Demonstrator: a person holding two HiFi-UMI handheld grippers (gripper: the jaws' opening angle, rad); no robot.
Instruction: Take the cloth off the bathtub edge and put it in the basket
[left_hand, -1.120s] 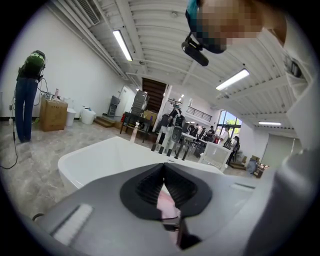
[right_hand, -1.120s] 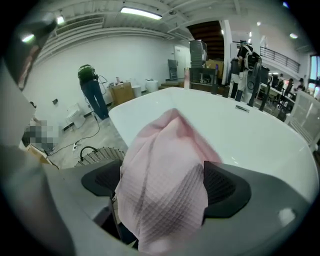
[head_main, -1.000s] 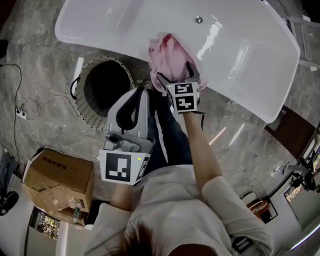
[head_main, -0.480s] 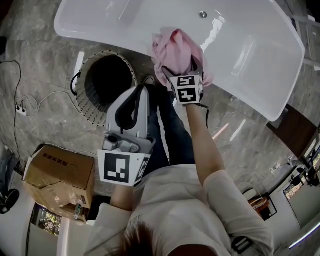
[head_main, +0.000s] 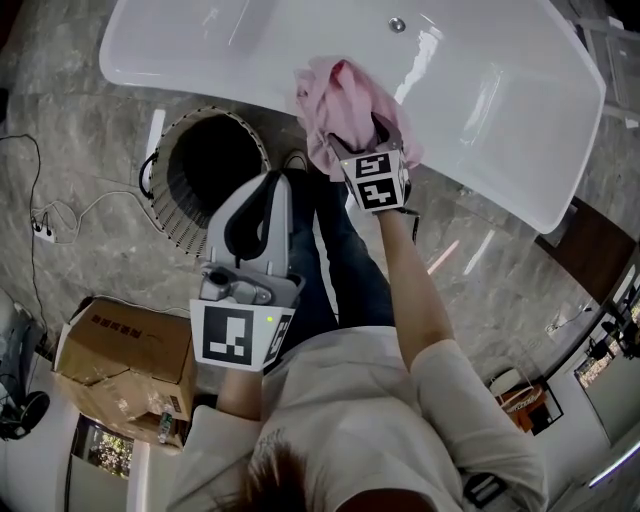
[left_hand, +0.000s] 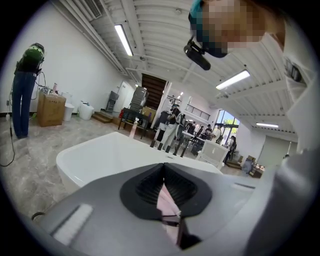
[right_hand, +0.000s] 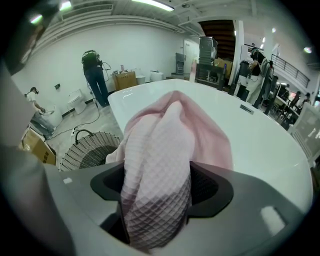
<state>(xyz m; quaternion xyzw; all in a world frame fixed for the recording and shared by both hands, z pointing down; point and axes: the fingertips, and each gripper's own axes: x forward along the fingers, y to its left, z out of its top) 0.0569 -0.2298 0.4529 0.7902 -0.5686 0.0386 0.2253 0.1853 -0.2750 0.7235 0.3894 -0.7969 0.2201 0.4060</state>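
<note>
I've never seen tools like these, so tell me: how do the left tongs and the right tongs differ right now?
The right tongs have just been closing and pinch the pink cloth at the bathtub edge; the left tongs are shut on nothing. The right ones reach out to the tub; the left ones hover by the basket. Both carry a marker cube.

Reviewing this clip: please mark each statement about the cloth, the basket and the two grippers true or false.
1. The pink cloth lies inside the basket. False: it is bunched on the edge of the bathtub.
2. The right gripper has nothing between its jaws. False: the pink cloth fills the gap, and the jaws have just been closing on it.
3. The basket stands on the floor beside the bathtub. True.
4. The left gripper has its jaws together and holds nothing. True.
</note>
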